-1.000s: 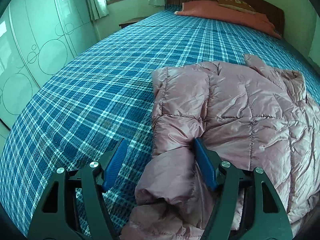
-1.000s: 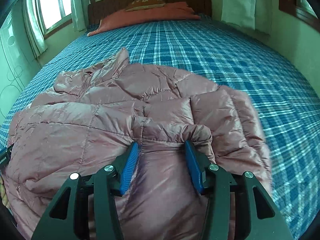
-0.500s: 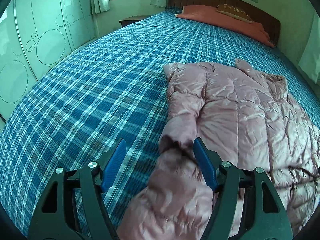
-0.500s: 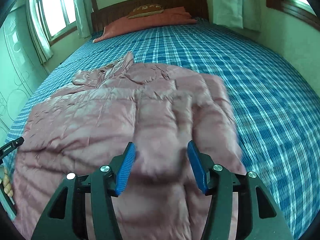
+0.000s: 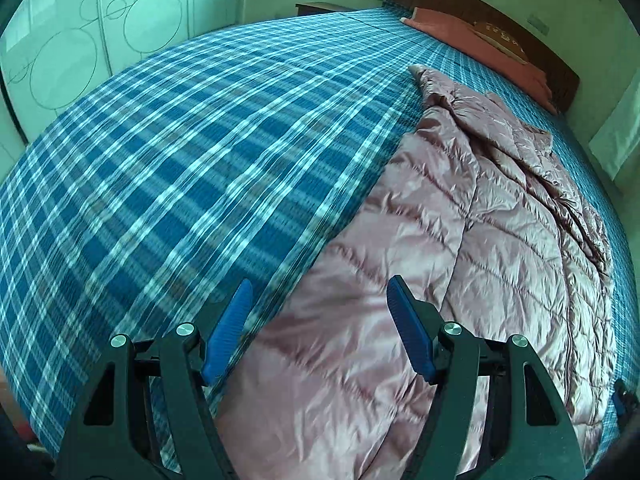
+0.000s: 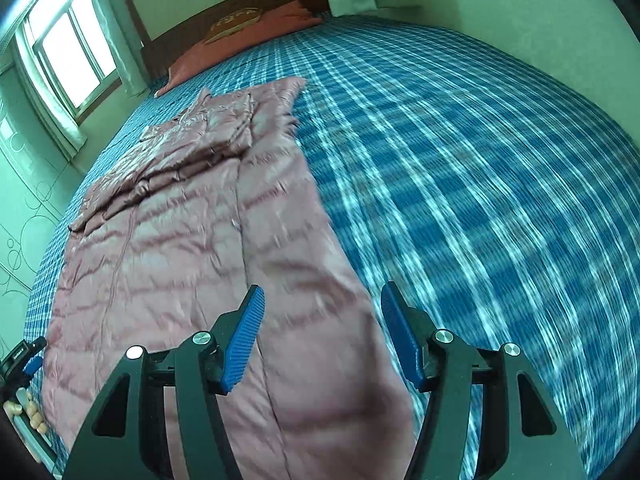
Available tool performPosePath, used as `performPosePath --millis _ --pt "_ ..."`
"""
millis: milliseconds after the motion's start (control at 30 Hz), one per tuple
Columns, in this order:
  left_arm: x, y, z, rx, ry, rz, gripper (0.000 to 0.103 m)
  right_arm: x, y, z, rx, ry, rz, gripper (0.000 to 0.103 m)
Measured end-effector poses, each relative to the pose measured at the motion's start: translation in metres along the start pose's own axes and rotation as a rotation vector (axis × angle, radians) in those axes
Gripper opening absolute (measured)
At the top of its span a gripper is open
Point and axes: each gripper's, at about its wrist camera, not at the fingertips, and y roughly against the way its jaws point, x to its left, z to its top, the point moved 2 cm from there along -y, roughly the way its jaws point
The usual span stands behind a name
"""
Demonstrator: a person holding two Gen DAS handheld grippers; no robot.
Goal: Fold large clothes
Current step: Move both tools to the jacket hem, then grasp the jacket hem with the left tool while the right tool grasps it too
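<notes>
A pink quilted down jacket (image 5: 460,240) lies lengthwise on the bed, both sleeves folded in over the body; it also shows in the right wrist view (image 6: 192,248). My left gripper (image 5: 320,320) is open and empty, held above the jacket's near left edge. My right gripper (image 6: 322,328) is open and empty, held above the jacket's near right edge. The left gripper's tip (image 6: 24,354) shows at the far left of the right wrist view.
The bed has a blue plaid cover (image 5: 180,152). Orange pillows (image 5: 480,40) lie by the wooden headboard (image 6: 240,4). A wardrobe with circle patterns (image 5: 80,28) stands left of the bed. A window (image 6: 68,60) is beside the headboard.
Both grippers have drawn back and risen from the jacket. The sleeves they hovered over now lie flat on the body. Both views are blurred by motion.
</notes>
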Motion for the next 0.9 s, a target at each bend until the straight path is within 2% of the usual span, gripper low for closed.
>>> performPosePath --millis 167,300,400,500,600,733,900 --pt "0.033 0.022 -0.034 0.012 0.134 -0.032 0.069 -0.029 0.019 -0.035 0.001 -0.103 0.025 0.060" --pt "0.048 0.034 -0.054 0.023 0.213 -0.090 0.069 -0.045 0.021 -0.058 0.027 -0.189 0.092 0.060" --pt "0.051 0.038 -0.069 0.045 0.256 -0.134 0.070 -0.050 0.030 -0.073 0.012 -0.235 0.137 0.060" --pt "0.052 0.044 -0.083 0.058 0.307 -0.185 0.070 -0.047 0.031 -0.082 0.027 -0.270 0.218 0.065" --pt "0.053 0.048 -0.092 0.057 0.351 -0.233 0.070 -0.042 0.036 -0.090 0.010 -0.266 0.252 0.065" --pt "0.056 0.051 -0.098 0.049 0.426 -0.305 0.070 -0.032 0.036 -0.096 0.007 -0.301 0.355 0.065" --pt "0.060 0.044 -0.093 0.037 0.480 -0.335 0.070 -0.021 0.031 -0.094 -0.011 -0.295 0.386 0.065"
